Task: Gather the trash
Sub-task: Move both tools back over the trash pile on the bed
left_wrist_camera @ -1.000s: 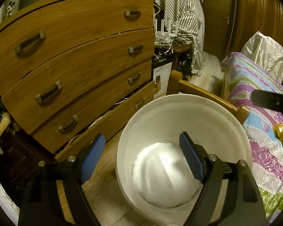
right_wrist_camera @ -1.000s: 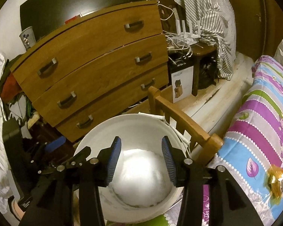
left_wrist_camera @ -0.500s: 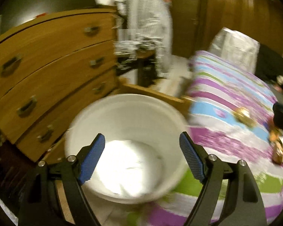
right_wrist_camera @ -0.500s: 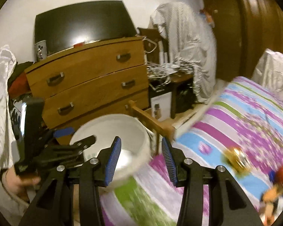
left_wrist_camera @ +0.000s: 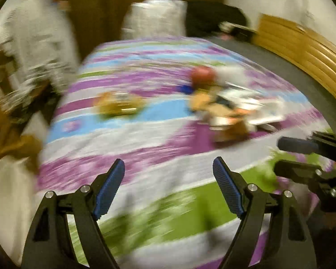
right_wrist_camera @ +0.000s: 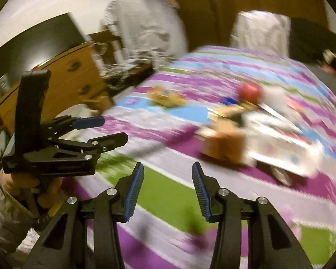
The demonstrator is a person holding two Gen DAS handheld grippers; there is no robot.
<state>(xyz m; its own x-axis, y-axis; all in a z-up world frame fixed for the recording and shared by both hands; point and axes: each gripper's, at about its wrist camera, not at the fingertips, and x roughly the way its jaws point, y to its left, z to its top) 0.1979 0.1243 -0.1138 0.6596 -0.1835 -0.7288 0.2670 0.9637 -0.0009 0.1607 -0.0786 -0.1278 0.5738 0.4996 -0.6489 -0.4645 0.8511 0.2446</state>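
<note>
left wrist view: heavily smeared by motion, so little stays sharp beyond the left gripper (left_wrist_camera: 168, 187), its two blue fingers (left_wrist_camera: 109, 189) spread wide with nothing between them. beyond, a bed (left_wrist_camera: 145, 148) under a striped purple, blue, white and green cover. two groups of trash on it: a lone golden wrapper (left_wrist_camera: 117, 106) toward the left, and a jumbled pile (left_wrist_camera: 226, 105) to its right, well apart from it, with a red round thing on top, brownish and white scraps below; count of pieces in the pile impossible to tell. right gripper (left_wrist_camera: 302, 154) cut off at the right edge, only two dark finger ends showing. white crinkled bag (left_wrist_camera: 154, 20) at the far end of the bed, blurred.

right wrist view: equally smeared. right gripper (right_wrist_camera: 166, 187) low in front, fingers (right_wrist_camera: 134, 190) parted narrowly, empty. same golden wrapper (right_wrist_camera: 165, 97) and pile (right_wrist_camera: 239, 130) ahead on the bed (right_wrist_camera: 168, 192), untouched. left gripper (right_wrist_camera: 100, 130) at left, spread, a hand (right_wrist_camera: 22, 183) partly hidden below it. wooden drawer chest (right_wrist_camera: 78, 78) behind, two handles discernible.
</note>
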